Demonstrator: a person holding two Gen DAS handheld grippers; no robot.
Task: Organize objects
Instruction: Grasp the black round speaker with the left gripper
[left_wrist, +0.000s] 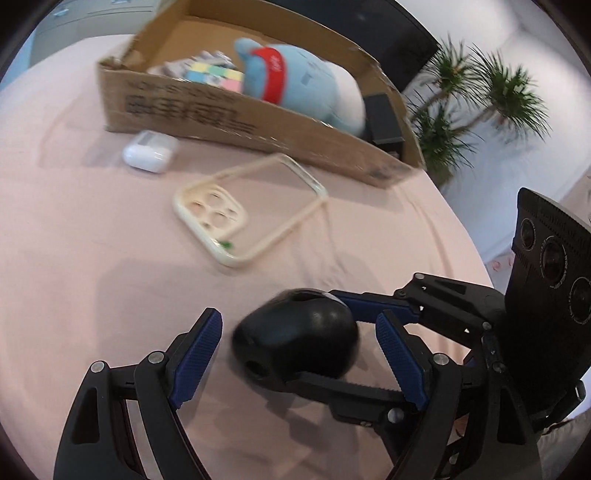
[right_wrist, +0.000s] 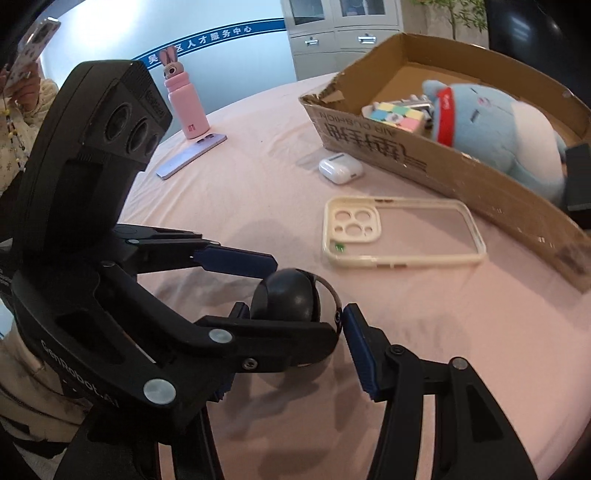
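Observation:
A black rounded object like a computer mouse (left_wrist: 297, 334) (right_wrist: 286, 295) is on the pink tablecloth between both grippers. My left gripper (left_wrist: 299, 354) is open around it, its blue pads apart from it on both sides. My right gripper (left_wrist: 332, 339) comes in from the right and is shut on the mouse, with one finger above it and one below. In the right wrist view the left gripper (right_wrist: 258, 284) crosses in front, and the right gripper's (right_wrist: 291, 325) left finger is hidden behind it. A cream phone case (left_wrist: 247, 210) (right_wrist: 399, 230) and a white earbud case (left_wrist: 149, 151) (right_wrist: 340, 168) lie beyond.
A cardboard box (left_wrist: 236, 118) (right_wrist: 461, 177) holds a blue plush toy (left_wrist: 306, 85) (right_wrist: 506, 129), a pastel cube (left_wrist: 216, 75) (right_wrist: 393, 114) and a dark block (left_wrist: 384, 118). A pink bottle (right_wrist: 184, 107) and a purple phone (right_wrist: 192, 153) lie far left. A potted plant (left_wrist: 480, 99) stands beyond the table's edge.

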